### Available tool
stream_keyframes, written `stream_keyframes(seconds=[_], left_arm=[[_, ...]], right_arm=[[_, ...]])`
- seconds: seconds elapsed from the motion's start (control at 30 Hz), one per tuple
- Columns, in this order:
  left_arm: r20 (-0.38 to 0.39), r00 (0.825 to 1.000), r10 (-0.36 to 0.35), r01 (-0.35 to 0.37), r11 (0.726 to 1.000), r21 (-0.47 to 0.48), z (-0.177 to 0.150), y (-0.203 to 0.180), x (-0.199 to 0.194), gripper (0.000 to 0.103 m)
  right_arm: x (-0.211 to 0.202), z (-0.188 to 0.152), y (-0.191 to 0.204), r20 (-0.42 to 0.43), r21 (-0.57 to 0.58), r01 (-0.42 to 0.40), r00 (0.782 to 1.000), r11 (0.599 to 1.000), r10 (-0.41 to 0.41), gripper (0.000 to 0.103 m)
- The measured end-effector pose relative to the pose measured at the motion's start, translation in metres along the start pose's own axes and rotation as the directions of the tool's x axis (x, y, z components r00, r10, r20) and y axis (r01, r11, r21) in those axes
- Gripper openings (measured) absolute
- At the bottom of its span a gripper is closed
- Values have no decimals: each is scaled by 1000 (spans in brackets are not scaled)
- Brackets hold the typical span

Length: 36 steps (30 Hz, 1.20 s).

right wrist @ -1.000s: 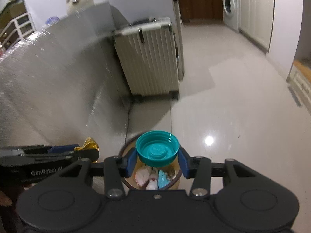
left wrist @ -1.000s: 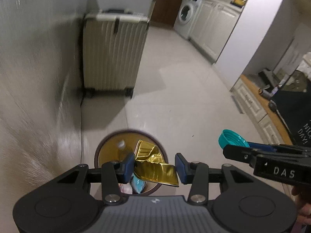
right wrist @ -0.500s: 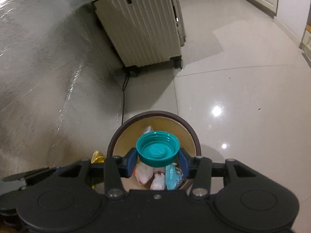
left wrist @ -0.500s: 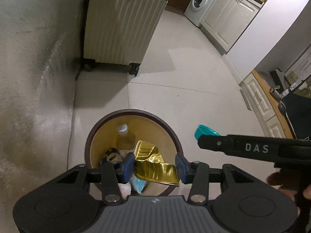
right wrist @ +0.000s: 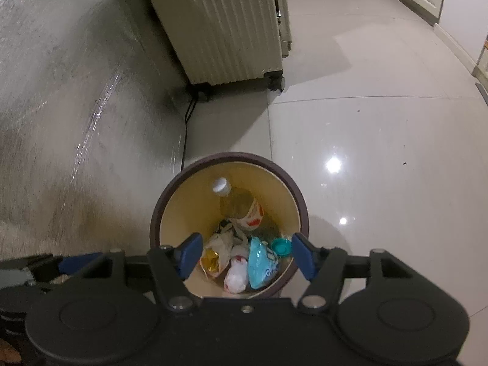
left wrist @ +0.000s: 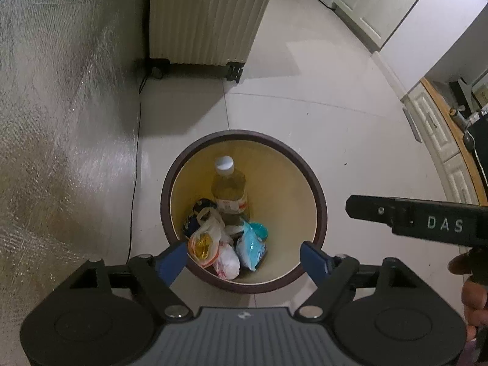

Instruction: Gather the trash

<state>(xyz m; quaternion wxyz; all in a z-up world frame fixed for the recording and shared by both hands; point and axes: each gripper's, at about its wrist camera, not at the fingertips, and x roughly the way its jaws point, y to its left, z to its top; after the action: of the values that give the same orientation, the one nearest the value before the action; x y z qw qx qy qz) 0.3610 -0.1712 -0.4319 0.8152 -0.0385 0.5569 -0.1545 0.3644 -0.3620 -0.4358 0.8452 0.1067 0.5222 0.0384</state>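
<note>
The trash sits at the bottom of a round bin (left wrist: 244,134) with a dark brown rim and a pale yellow inside, standing on the tiled floor (left wrist: 320,91). A plastic bottle (left wrist: 228,189) of yellowish liquid with a white cap leans against the bin's inner wall, neck up. Below it lie a clear bag (left wrist: 202,238) holding something gold, a crumpled white bag with red marks (left wrist: 227,262), a light blue wrapper (left wrist: 251,244) and a dark scrap against the left wall. In the right wrist view a teal cap (right wrist: 281,246) lies in the bin beside the blue wrapper.

The left gripper (left wrist: 243,259) hangs over the bin's near rim; its jaws have just been opening and stand apart with nothing between the blue pads. The right gripper (right wrist: 246,254) is also over the bin, its jaws likewise just opened and released, nothing in them. From the left wrist view the right gripper reaches in from the right edge, with part of a hand (left wrist: 469,292) behind it.

A cream ribbed suitcase (left wrist: 207,15) on wheels stands beyond the bin against the textured wall (left wrist: 61,122), a dark cable (left wrist: 135,152) running along the wall's foot.
</note>
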Motion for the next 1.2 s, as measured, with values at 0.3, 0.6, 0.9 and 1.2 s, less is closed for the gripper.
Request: stream_keyframes(seconds=[0.3,0.6,0.9,1.2], left_arm=[[-4,1000,22,-22,1000,7,-4,0,-14,86],[9,999,54,-54,998,24,-4,-3,-34,102],[35,994,101,-102,994,27,-8,-12,-69,103],[134,982,135,-142,989,45,-15,-26,-137,103]], right_arm=[[-13,-11,-6,-4,-2,6,1000,1000,-6,66],[-34,-21,-7,19,-14,15,1000,1000,-15,74],[-72,-30,-2,52,-19,53,997,998,-52,89],[-140,-41,2,159,12,132,978,991,-132,103]])
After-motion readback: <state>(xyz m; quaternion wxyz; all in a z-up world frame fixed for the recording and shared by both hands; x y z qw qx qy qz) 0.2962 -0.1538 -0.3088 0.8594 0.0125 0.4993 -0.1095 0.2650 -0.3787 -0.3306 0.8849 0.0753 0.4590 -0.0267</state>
